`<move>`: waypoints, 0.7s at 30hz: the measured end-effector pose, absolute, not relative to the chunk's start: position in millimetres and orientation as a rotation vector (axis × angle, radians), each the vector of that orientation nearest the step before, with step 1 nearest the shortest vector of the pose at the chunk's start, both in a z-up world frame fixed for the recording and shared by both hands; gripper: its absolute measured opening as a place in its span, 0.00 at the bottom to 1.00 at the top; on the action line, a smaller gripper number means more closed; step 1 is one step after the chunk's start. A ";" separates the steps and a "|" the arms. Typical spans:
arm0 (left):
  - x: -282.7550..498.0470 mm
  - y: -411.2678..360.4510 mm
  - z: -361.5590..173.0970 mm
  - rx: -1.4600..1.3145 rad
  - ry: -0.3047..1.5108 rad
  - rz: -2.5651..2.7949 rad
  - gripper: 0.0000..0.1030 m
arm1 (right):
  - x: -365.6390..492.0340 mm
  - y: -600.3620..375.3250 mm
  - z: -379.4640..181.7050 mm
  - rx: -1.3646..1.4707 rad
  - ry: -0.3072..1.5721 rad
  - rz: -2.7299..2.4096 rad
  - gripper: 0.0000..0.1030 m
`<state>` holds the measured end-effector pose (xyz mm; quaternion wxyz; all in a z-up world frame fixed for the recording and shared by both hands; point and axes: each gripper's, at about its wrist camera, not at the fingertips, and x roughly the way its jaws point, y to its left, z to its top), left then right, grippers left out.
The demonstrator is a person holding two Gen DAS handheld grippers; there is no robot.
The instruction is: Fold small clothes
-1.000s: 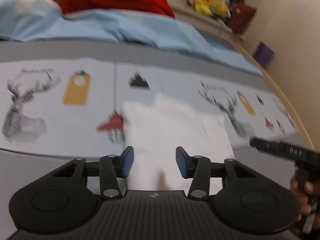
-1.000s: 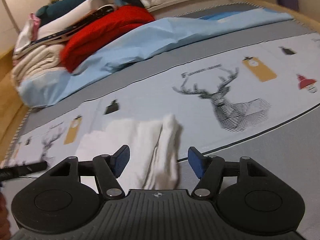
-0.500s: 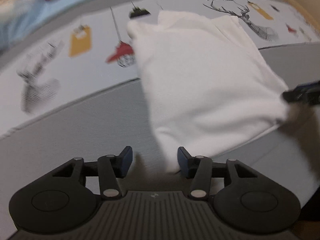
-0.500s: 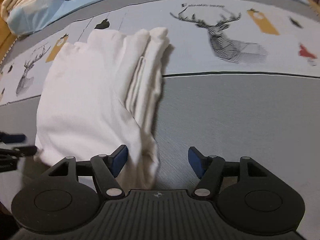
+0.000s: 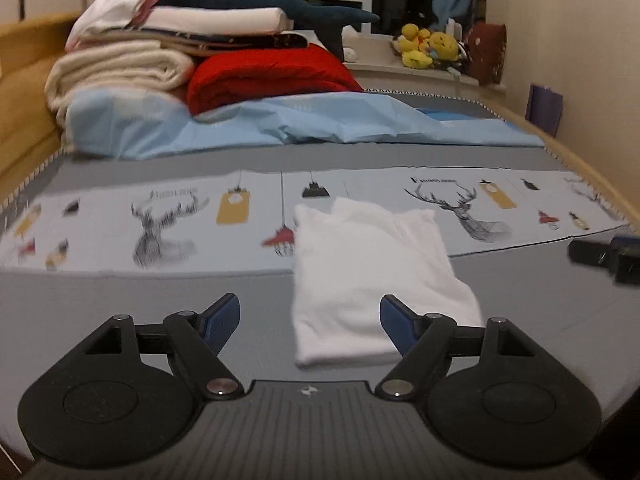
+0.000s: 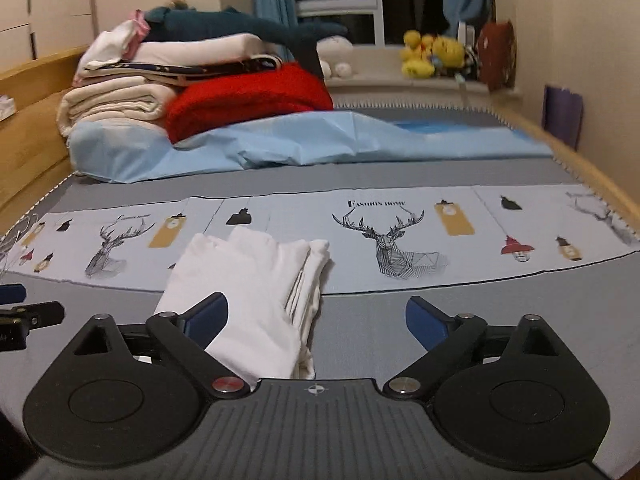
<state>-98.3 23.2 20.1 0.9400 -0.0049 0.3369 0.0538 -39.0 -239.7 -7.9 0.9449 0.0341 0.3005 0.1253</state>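
A small white garment (image 5: 368, 276) lies folded flat on the bed, half on the grey sheet and half on the printed deer strip. The right wrist view shows the same garment (image 6: 248, 292) with stacked layers along its right edge. My left gripper (image 5: 310, 318) hovers above and short of its near edge, jaws opening wide, nothing pressed between the blue pads. My right gripper (image 6: 316, 316) hangs over the garment's near right corner, jaws also opening wide and holding nothing. Each gripper's tip shows at the edge of the other's view.
A rumpled light blue sheet (image 5: 320, 124) crosses the bed behind the garment. Folded blankets, a red blanket (image 5: 272, 76) and a dark plush shark are piled at the back left. Yellow plush toys (image 6: 432, 56) sit on the window ledge. A wooden bed frame (image 6: 28, 132) runs along both sides.
Both grippers have let go of the white garment, opened wide and pulled back and up from it. The garment now lies folded on the bed.
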 end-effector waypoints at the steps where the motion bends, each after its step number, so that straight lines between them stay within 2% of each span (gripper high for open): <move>1: -103.0 18.8 13.5 -0.016 0.698 0.113 0.82 | -46.7 -241.4 -13.3 0.074 0.613 0.246 0.94; 4: -104.3 10.1 -8.4 0.006 0.819 0.095 0.84 | -53.7 -240.1 -19.8 0.143 0.669 0.245 0.94; 21: -84.0 26.1 -26.1 -0.096 0.852 0.113 0.87 | -52.9 -192.1 -37.2 0.004 0.739 0.298 0.94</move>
